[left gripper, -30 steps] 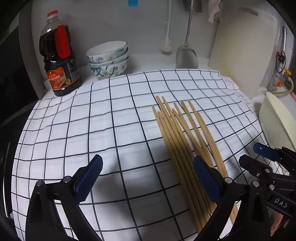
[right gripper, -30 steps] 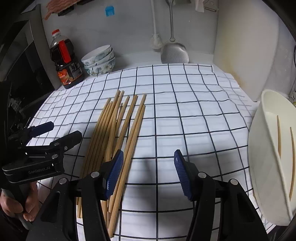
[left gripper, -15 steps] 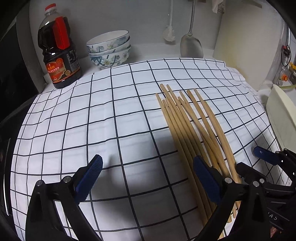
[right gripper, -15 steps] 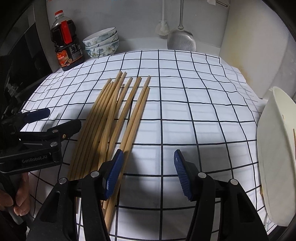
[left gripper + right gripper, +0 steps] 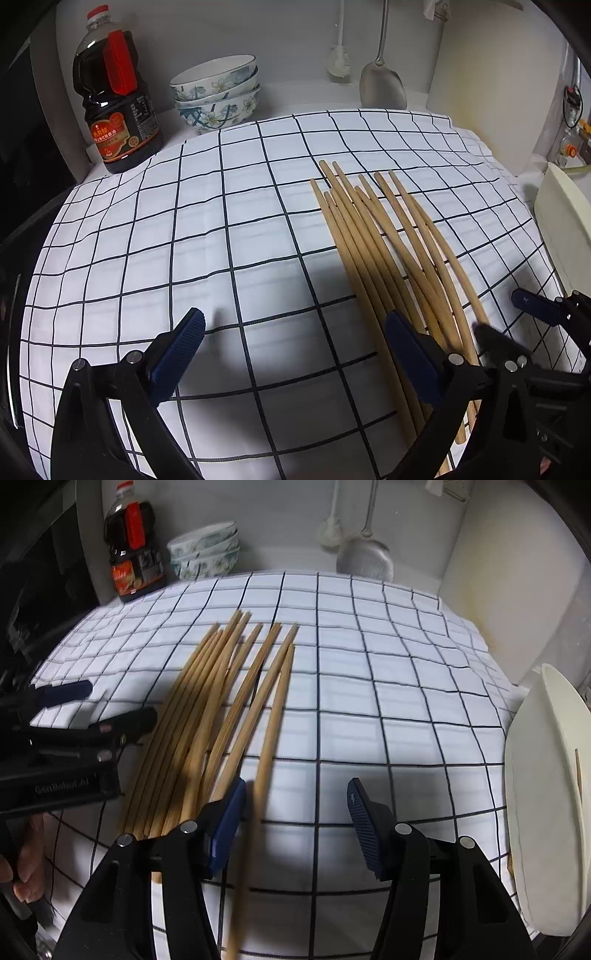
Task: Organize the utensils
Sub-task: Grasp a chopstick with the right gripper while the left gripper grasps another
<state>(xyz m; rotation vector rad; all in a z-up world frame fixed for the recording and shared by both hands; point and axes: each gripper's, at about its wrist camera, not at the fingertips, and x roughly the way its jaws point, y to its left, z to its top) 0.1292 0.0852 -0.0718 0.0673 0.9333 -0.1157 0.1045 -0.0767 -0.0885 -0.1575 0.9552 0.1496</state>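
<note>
The right tool (image 5: 295,827) has been brought lower and closer to the chopsticks (image 5: 221,716); its left pad, previously over the outer sticks, is now placed between the bundle and the rightmost stick, which now lies between its spread jaws. The left tool (image 5: 291,354) has been advanced toward the cloth (image 5: 221,240). The chopsticks are fanned slightly wider at their far ends.

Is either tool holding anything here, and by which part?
Nothing held. Left tool and right tool are open over the chopsticks; one lies loose between the right jaws.
</note>
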